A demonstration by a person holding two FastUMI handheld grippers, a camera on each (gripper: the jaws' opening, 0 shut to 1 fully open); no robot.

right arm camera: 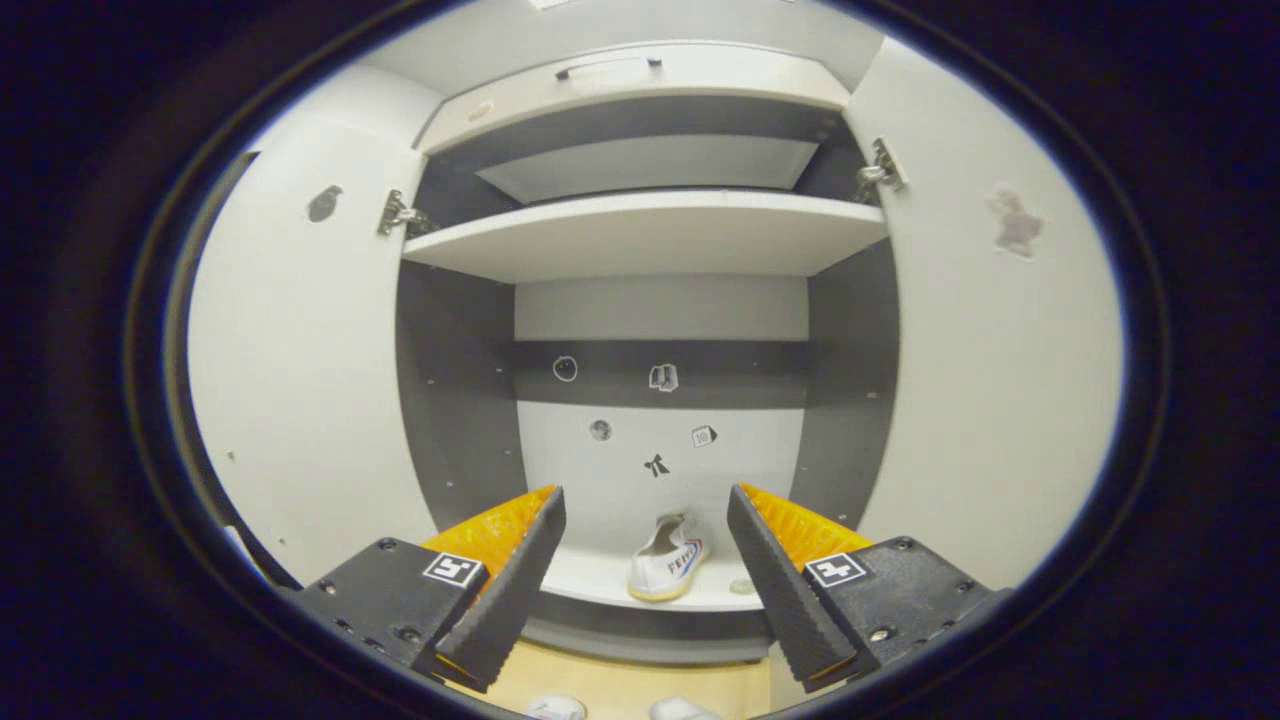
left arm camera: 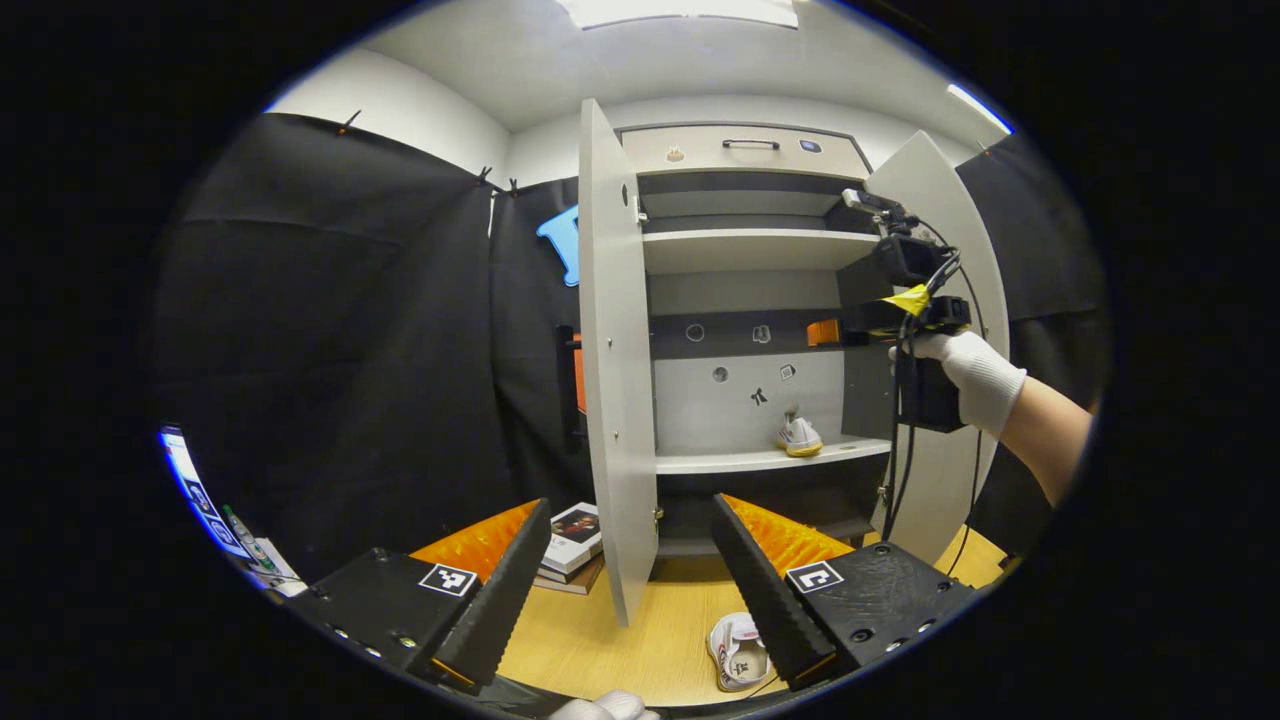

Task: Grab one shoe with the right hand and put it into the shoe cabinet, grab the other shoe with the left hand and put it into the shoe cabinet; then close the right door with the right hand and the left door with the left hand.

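Observation:
One white shoe [left arm camera: 799, 436] stands on the lower shelf [left arm camera: 760, 460] of the shoe cabinet, toward the right. In the right gripper view that shoe [right arm camera: 665, 565] is straight ahead, beyond my open right gripper [right arm camera: 645, 500], which holds nothing. The other white shoe [left arm camera: 738, 650] lies on the wooden surface [left arm camera: 600, 640] in front of the cabinet, close beside the right finger of my open, empty left gripper [left arm camera: 630, 508]. Both doors stand open: the left door [left arm camera: 610, 380] and the right door [left arm camera: 940, 300]. My right gripper [left arm camera: 825, 333], held by a gloved hand [left arm camera: 975, 370], reaches into the cabinet's right side.
A stack of books [left arm camera: 575, 545] lies on the wooden surface left of the left door. An upper shelf [right arm camera: 650, 235] and a drawer [left arm camera: 745, 150] sit above. Black cloth walls [left arm camera: 350, 350] stand on the left. A cable [left arm camera: 905, 450] hangs from the right gripper.

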